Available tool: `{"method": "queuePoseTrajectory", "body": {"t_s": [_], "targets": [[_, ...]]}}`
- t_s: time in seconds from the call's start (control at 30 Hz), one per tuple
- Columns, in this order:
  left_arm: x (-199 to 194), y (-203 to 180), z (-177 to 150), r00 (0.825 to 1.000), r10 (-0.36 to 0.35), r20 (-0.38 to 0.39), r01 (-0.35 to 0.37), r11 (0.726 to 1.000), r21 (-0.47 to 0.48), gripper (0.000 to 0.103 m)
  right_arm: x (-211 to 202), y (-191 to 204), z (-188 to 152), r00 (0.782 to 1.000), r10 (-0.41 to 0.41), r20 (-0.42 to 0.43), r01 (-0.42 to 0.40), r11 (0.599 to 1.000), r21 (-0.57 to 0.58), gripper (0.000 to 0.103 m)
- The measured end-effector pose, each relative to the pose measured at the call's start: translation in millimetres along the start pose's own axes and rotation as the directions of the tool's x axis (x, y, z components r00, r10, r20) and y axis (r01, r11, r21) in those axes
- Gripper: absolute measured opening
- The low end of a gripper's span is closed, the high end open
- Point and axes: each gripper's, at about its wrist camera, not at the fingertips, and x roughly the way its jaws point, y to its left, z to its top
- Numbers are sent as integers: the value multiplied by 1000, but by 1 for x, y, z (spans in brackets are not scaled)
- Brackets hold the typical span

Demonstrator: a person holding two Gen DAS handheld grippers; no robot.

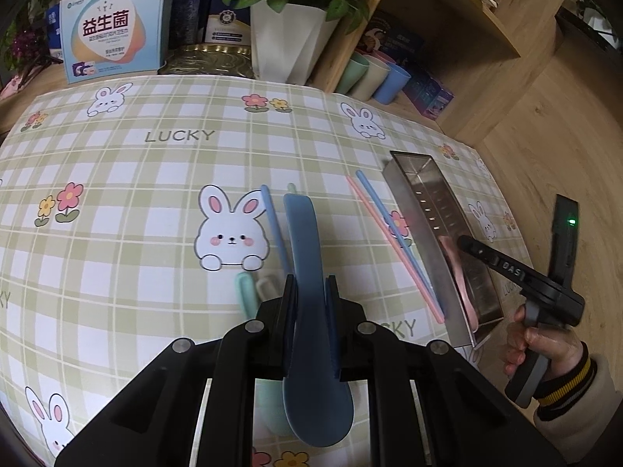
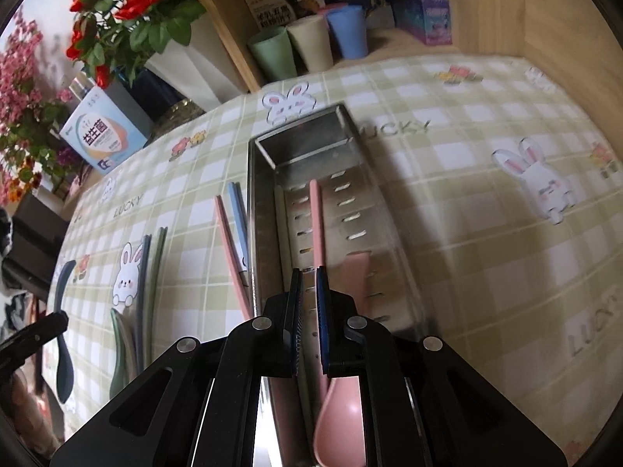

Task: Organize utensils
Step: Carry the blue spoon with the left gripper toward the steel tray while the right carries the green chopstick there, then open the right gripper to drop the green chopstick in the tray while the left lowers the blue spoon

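I had the left tool (image 1: 311,284) clenched on the blue spoon (image 1: 307,311) at frame center, lifted for the steel tray (image 1: 424,233) at right. Right tool (image 2: 309,276) hung nearly shut over the tray, pink spoon (image 2: 338,420) lying inside, not gripped. Chopsticks (image 1: 389,241) lay on the counter (image 1: 136,233).

My left tool (image 1: 311,284) points steeply downward, its two black fingers (image 1: 289,292) closed nearly together and clamped on the handle of a blue spoon (image 1: 307,311) that stands between them. My right tool (image 2: 308,276) also tilts steeply down, its fingers (image 2: 296,288) drawn almost shut with only a thin slit left between the pads; a pink spoon (image 2: 335,420) lies under them, and I cannot tell whether they pinch it. From the left wrist view my right hand (image 1: 545,346) shows wrapped around the grey grip, a striped cuff at the wrist.
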Motion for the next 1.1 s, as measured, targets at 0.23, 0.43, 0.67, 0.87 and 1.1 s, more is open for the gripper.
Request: {"method": "queuePoseTrajectory", "body": {"t_s": [0.23,0.43,0.67,0.87,1.1], "targets": [[5,-23,0,1000,-19,-11,19,999,34,14,-37,-2,-8,997,-46,63,49,998,-46,52],[18,-54,3,998,-49,-39,52,996,73,14,-58,-24,-7,996,-45,76,45,999,3,61],[39,-107,9,989,-127,-79,136,984,118,14,-75,-48,-7,994,-48,98,44,998,46,86],[73,-146,15,975,-181,-127,194,976,101,14,-83,-68,-8,992,-71,108,61,994,91,86],[121,-185,24,965,-170,-201,188,979,74,14,-91,-89,-13,989,-87,121,68,986,153,86]]}}
